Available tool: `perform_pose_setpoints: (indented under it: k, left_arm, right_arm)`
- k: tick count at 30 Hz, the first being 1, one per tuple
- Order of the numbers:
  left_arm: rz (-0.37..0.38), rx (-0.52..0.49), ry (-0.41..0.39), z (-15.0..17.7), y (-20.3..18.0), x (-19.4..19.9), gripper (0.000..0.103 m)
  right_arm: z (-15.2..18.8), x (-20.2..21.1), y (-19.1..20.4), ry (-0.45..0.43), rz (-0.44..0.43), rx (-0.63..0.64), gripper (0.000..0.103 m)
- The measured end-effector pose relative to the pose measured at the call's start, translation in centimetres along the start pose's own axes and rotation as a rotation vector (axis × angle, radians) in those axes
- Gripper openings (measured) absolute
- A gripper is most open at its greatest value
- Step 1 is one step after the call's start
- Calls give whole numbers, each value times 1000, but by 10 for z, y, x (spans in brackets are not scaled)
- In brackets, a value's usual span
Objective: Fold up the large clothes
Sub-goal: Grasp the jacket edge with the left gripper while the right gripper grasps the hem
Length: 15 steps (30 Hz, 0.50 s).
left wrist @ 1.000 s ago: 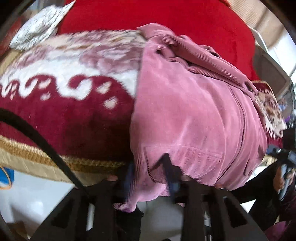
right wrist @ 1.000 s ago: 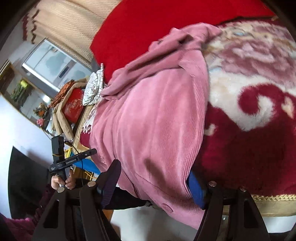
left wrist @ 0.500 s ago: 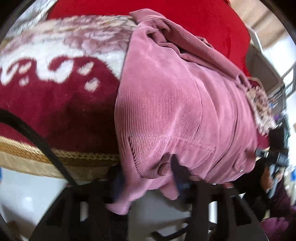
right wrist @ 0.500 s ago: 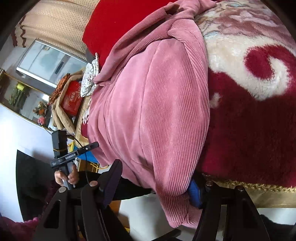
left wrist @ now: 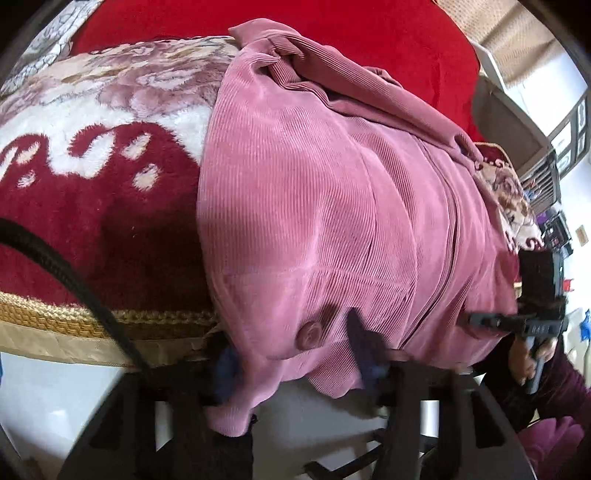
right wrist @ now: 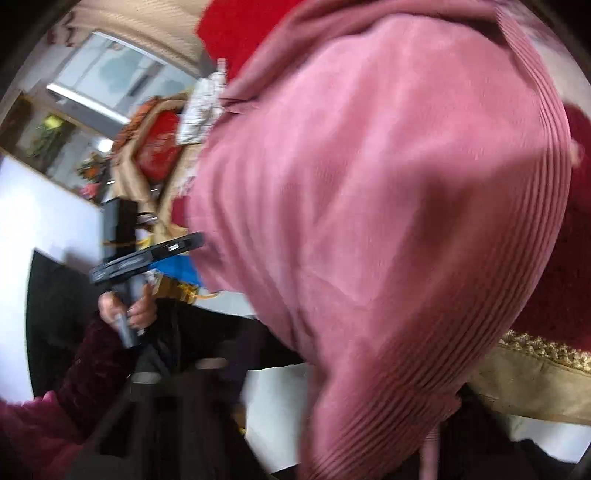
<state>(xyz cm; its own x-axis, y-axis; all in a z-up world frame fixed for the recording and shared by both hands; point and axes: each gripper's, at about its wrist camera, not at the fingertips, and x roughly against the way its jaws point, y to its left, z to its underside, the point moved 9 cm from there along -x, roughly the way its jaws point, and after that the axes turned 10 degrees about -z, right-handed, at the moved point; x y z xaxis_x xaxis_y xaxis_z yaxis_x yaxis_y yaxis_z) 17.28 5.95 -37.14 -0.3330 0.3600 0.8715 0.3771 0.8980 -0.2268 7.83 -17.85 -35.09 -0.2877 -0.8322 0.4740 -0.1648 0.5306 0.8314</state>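
Observation:
A pink corduroy jacket lies over a red and white patterned blanket, and its hem hangs past the gold-trimmed front edge. My left gripper straddles the hem beside a button. Its jaws are closing and both pads touch the bunched cloth. In the right wrist view the jacket bulges close and blurred. My right gripper is closing around the hem's other corner. Its left finger still stands off the cloth, and the fabric hides the other finger.
A red cushion backs the blanket. A black cable crosses the lower left. A person's hand holds the other gripper's handle at the bed's edge. White floor shows below. A box with red contents and a window lie beyond.
Both grippers have pushed in closer over the hem, so the jacket fills more of each view. More hem now sits between each pair of fingers. The right wrist view has gone blurred.

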Motion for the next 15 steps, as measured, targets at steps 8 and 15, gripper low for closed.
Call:
perform_pose_setpoints:
  k: [8, 15]
  left_arm:
    - [200, 63, -100, -41, -18, 53, 8]
    - [226, 126, -270, -185, -25, 115, 8]
  right_arm:
    - [-56, 45, 68, -179, -148, 90, 15]
    - [-179, 121, 101, -542, -279, 106, 15]
